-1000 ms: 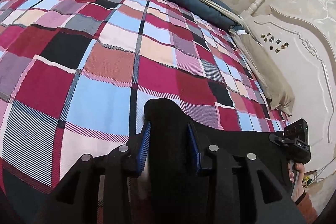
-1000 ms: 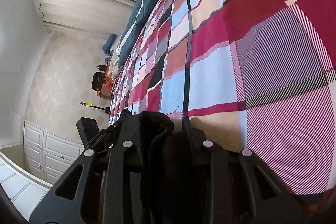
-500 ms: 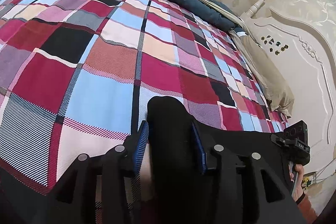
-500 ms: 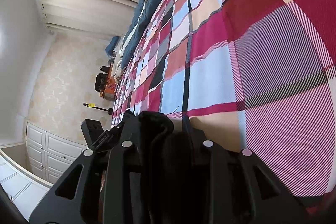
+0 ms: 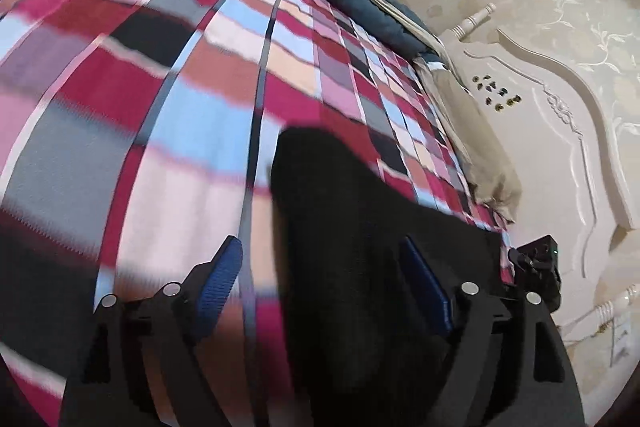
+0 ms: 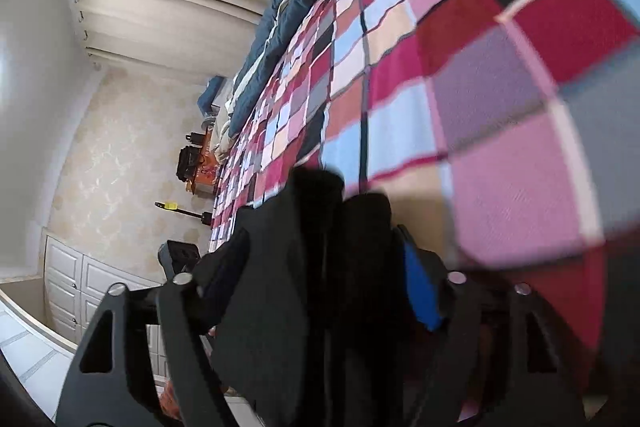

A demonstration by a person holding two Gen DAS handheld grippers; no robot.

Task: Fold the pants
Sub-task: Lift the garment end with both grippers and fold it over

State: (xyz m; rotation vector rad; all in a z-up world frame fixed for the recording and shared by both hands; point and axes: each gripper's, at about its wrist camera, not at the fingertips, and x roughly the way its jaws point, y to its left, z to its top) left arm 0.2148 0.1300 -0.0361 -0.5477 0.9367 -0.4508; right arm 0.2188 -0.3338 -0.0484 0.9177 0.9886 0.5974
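Your black pants (image 5: 340, 227) lie on the plaid bedspread (image 5: 180, 87), running between the spread fingers of your left tool (image 5: 324, 279), which grips nothing. Your right tool (image 6: 316, 267) also stands wide apart, pants (image 6: 316, 247) bunched loosely between. The headboard (image 5: 560, 131) stands far right.

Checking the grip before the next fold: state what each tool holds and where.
Nothing is clamped: left tool and right tool stand open, black pants loose between their pads.
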